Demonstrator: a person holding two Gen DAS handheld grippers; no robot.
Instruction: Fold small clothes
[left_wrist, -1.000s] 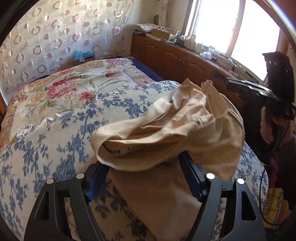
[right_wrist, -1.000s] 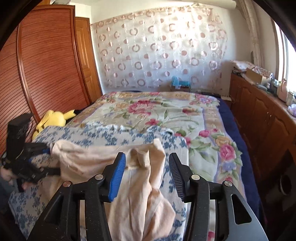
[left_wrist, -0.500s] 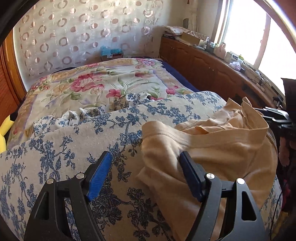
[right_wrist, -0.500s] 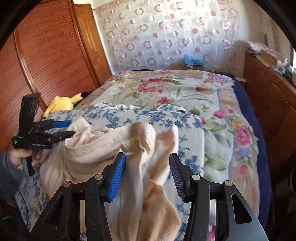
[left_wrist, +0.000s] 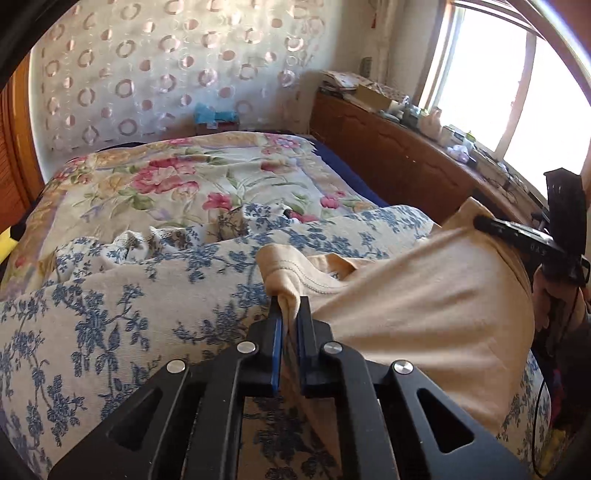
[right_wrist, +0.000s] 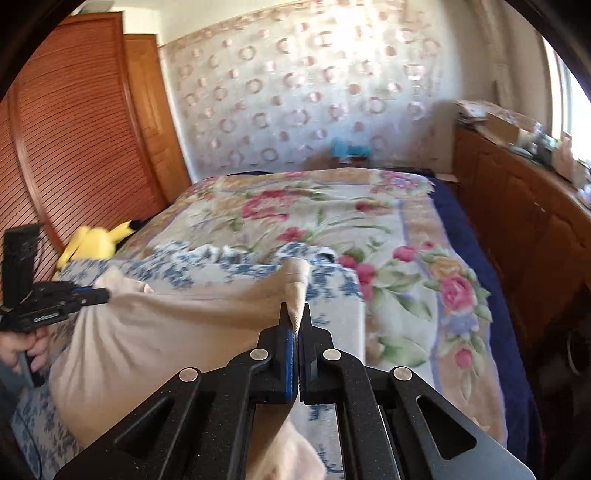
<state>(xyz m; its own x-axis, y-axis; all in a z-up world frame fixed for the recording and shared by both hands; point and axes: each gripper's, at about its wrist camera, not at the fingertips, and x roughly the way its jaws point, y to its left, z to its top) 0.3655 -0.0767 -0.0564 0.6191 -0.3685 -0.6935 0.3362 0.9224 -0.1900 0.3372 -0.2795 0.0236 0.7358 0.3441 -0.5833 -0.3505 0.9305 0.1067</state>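
A small beige garment (left_wrist: 424, 295) hangs stretched between my two grippers above the blue-flowered cover (left_wrist: 110, 314) of the bed. My left gripper (left_wrist: 290, 314) is shut on one hemmed corner of it. My right gripper (right_wrist: 295, 321) is shut on the opposite corner, and the garment (right_wrist: 166, 332) spreads from it to the left. In the left wrist view the right gripper (left_wrist: 517, 236) shows at the right edge, pinching the cloth. In the right wrist view the left gripper (right_wrist: 88, 295) shows at the left edge, held by a hand.
A pink-flowered quilt (right_wrist: 332, 214) covers the far half of the bed. A yellow plush toy (right_wrist: 96, 240) lies by the wooden wardrobe (right_wrist: 74, 147) on the left. A cluttered wooden cabinet (left_wrist: 406, 155) runs under the window on the right.
Both grippers were open around the bunched garment; they have closed on opposite corners and pulled apart, so the cloth is now drawn out between them.
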